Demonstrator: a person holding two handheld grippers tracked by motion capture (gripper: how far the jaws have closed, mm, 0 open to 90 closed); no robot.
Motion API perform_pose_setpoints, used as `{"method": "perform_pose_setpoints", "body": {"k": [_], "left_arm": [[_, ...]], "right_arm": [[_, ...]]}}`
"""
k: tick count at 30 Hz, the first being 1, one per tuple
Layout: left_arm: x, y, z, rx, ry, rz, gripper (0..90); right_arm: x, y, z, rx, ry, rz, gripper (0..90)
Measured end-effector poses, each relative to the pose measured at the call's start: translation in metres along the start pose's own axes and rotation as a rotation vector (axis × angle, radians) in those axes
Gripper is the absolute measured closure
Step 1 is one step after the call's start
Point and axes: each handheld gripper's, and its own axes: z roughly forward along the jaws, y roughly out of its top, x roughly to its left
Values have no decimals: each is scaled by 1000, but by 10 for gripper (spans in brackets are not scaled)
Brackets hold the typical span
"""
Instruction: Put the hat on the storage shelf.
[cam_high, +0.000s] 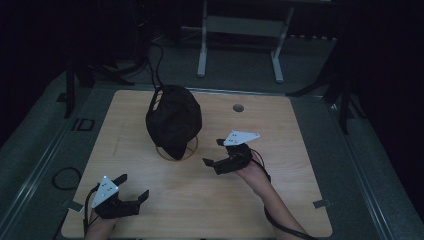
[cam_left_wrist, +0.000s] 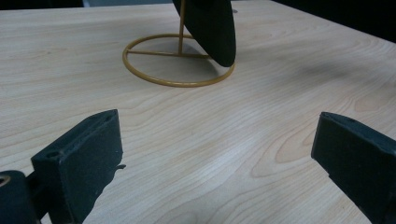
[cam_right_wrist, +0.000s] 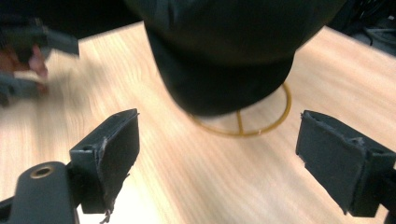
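- Cap (cam_high: 173, 120) hangs on a gold wire stand (cam_high: 191, 148), mid-counter (cam_high: 280, 190), brim down.
- Right gripper (cam_high: 214, 152) near it, fingers wide, likely for grabbing.
- Left gripper (cam_high: 134, 186) waits nearer the counter's front edge, fingers wide.

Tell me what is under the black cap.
Under the black cap stands a gold wire stand: its ring base rests on the table, with a thin upright rod rising into the cap. The stand's top is covered by the cap.

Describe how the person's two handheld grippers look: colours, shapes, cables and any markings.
Each gripper, the left gripper and the right gripper, is black with two blocky, flat-faced jaws. A pale grey three-cornered plate with small dark dots sits on top of each. A thin black cable trails from each back along the forearm. Both forearms are bare, with no sleeves in sight.
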Motion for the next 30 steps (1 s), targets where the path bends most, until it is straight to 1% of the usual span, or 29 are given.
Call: {"method": "perform_pose_setpoints", "body": {"k": [1,2,3,4,5,8,11,12,13,14,15,18,22,25,28,30], "left_arm": [[0,0,0,2,1,-2,26],[0,0,0,2,1,-2,26],[0,-1,1,2,-1,-4,26],[0,-1,1,2,-1,-4,26],[0,-1,1,5,-2,1,26],[-1,-1,1,8,-3,3,26],[-1,-1,1,10,-4,3,26],[-1,-1,1,10,-4,3,26],[0,-1,1,8,-4,4,26],[0,-1,1,8,-4,4,26],[0,-1,1,8,-5,1,26],[0,-1,1,12,-7,1,26],[-1,-1,2,16,-13,3,26],[0,-1,2,25,-13,9,26],[0,-1,2,16,-13,3,26],[1,-1,2,19,-11,1,26]], "right_arm": [[1,-4,1,-2,-5,-1,132],[1,-4,1,-2,-5,-1,132],[2,-11,2,-12,-2,9,132],[2,-11,2,-12,-2,9,132],[3,-18,4,-8,-1,13,133],[6,-27,6,-2,7,1,133],[8,-35,6,-6,33,-11,133],[8,-35,6,-6,33,-11,133],[10,-40,6,-12,46,-15,132],[10,-40,6,-12,46,-15,132],[11,-44,5,-6,53,-14,133],[12,-50,4,7,45,-22,133],[12,-58,1,12,34,0,133],[12,-64,0,21,29,-1,133],[12,-69,-2,24,29,3,133],[12,-77,-3,40,28,5,133]]}}
